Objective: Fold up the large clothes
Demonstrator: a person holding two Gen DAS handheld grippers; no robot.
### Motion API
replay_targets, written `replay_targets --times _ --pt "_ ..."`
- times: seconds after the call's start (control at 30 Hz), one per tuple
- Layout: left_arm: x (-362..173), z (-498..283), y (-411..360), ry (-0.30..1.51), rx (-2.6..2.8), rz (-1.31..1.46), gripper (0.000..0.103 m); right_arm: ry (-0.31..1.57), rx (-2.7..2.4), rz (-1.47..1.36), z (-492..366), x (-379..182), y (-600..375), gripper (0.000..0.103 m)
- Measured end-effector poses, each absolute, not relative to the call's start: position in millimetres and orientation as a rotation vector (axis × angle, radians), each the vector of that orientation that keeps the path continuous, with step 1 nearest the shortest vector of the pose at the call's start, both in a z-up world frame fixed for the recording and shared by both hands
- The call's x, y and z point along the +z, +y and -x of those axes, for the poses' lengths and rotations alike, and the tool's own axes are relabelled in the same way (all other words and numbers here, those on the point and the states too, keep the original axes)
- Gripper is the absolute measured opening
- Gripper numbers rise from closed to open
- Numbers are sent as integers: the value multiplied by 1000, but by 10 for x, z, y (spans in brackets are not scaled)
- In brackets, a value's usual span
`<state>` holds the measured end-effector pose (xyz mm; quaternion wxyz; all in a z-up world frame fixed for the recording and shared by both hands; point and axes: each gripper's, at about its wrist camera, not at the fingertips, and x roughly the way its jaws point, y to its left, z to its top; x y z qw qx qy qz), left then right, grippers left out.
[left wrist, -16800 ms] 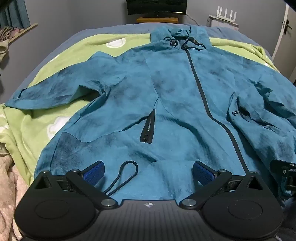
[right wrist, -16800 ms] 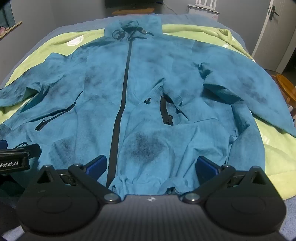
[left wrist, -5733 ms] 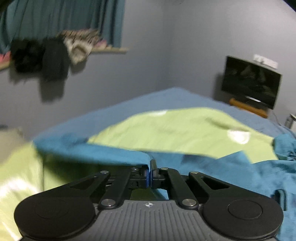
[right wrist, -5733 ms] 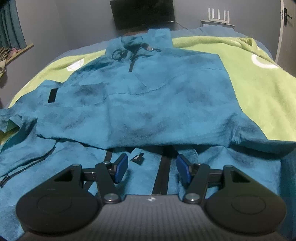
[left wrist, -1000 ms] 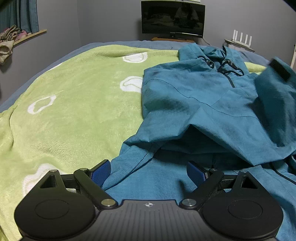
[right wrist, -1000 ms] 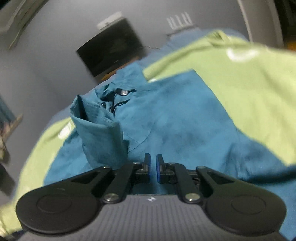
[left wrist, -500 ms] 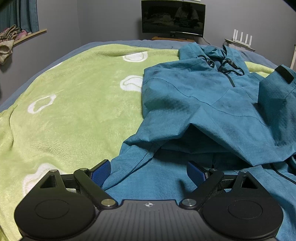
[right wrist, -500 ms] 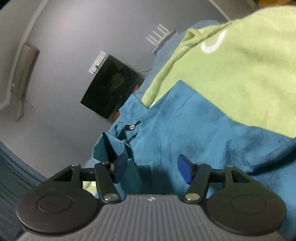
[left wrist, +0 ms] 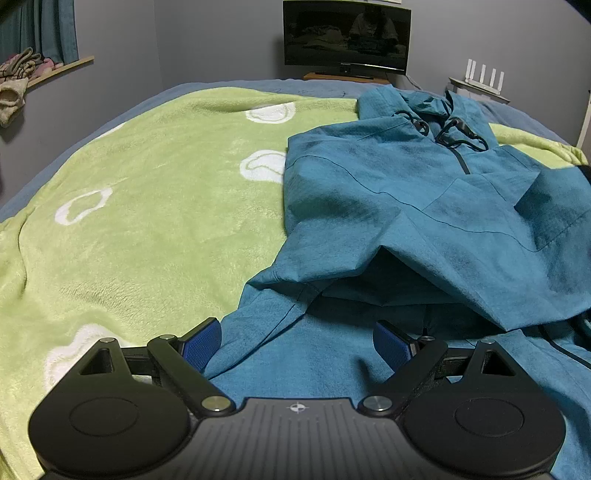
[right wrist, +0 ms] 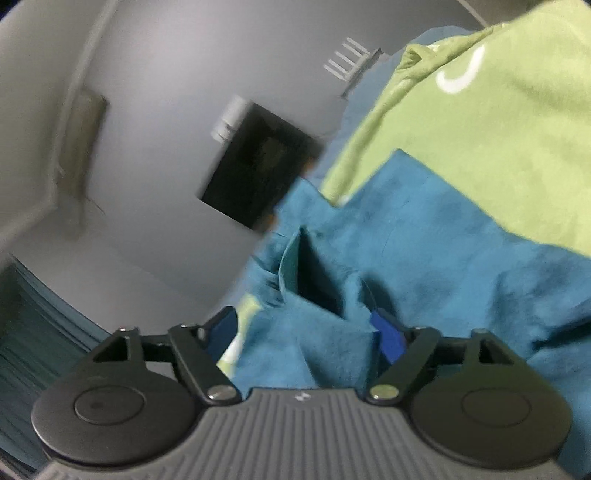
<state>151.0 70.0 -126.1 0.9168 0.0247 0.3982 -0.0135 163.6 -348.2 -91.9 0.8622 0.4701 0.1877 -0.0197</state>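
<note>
The teal jacket (left wrist: pixel 406 206) lies on the green blanket (left wrist: pixel 147 206), toward the side away from the window ledge, hood pointing at the television (left wrist: pixel 346 35) and both sides turned in over the front. It looks like thin, light shell cloth: limp, creasing readily, likely a bit slick, so loose layers may slide when lifted. The left gripper (left wrist: pixel 295 341) hovers over the hem nearest the camera, jaws wide and holding nothing. The right gripper (right wrist: pixel 306 330) has its jaws opening; a sleeve cuff (right wrist: pixel 317 280) sits between them, though blur makes it hard to tell whether a pad touches it. The hem corners seem the best places to pinch, catching every layer.
</note>
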Motion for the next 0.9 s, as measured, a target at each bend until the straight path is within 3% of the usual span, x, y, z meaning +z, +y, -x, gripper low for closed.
replay_targets --times 0.1,0.17,0.23,0.3,0.57,0.77,0.8,0.83,0.9 --pt "-1266 -1511 702 821 -27 -50 92 474 -76 -937 -1719 -993 -3429 81" --pt "-1278 -1513 704 824 -28 -50 92 487 -86 -922 -1759 -1030 -3407 75" --pt "-1288 -1521 706 831 -27 -49 92 513 -107 -851 -1850 -989 -3360 34" --pt "-1295 -1525 703 835 -27 -49 92 549 -117 -766 -1953 -893 -3303 12" --pt "-1296 -1525 704 842 -24 -48 92 343 -140 -485 -2073 -107 -3326 9" --pt "-1301 -1521 696 846 -23 -51 92 635 -311 -470 -2290 -626 -3623 10" --pt "-1301 -1520 695 846 -23 -51 92 674 -323 -494 -2284 -711 -3667 16" --pt "-1301 -1521 697 846 -22 -51 92 688 -338 -512 -2257 -771 -3668 31" --pt "-1301 -1521 696 847 -22 -50 92 651 -381 -509 -2168 -761 -3671 36"
